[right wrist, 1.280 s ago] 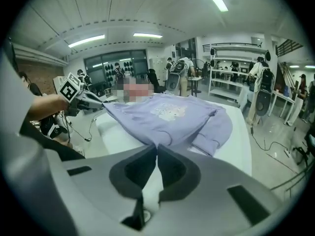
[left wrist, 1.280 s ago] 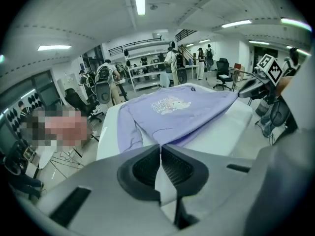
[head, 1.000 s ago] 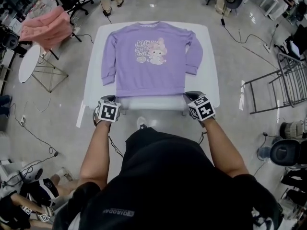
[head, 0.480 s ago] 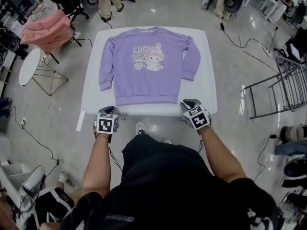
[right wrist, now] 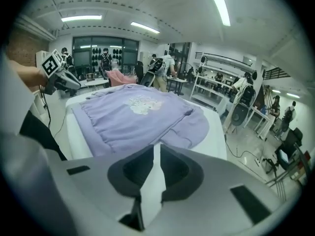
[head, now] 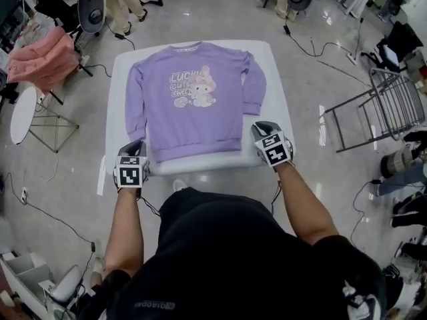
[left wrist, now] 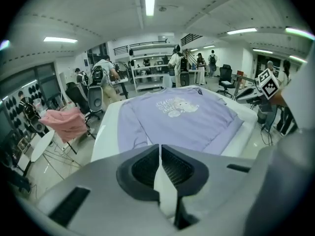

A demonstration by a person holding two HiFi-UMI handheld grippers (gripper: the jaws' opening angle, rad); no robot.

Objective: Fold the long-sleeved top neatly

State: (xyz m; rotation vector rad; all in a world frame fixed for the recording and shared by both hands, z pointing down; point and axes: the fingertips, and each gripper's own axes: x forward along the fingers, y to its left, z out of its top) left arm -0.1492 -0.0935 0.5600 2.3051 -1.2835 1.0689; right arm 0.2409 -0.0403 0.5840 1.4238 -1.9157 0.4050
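White and rectangular, the one surface carries a single lilac long-sleeved top, spread flat with its front up. Its collar lies at the far edge and its hem along the near edge, by the person. A cartoon print with lettering sits on the chest. Its two sleeves, one on the left and one on the right, lie straight beside the body.

Two tongs hover at the near corners. The left tongs are clenched on nothing and sit just outside the hem's left corner. The right tongs are just beside the right cuff. Their jaws have just been closing and stand a narrow slit apart, with nothing between them. Neither pair grasps the cloth.

Around the surface is a grey floor crossed by cables. One pink cloth hangs over a stand at the left, above one small round white table. One metal folding rack stands at the right. Two office chairs are at the far side, with several people near them.
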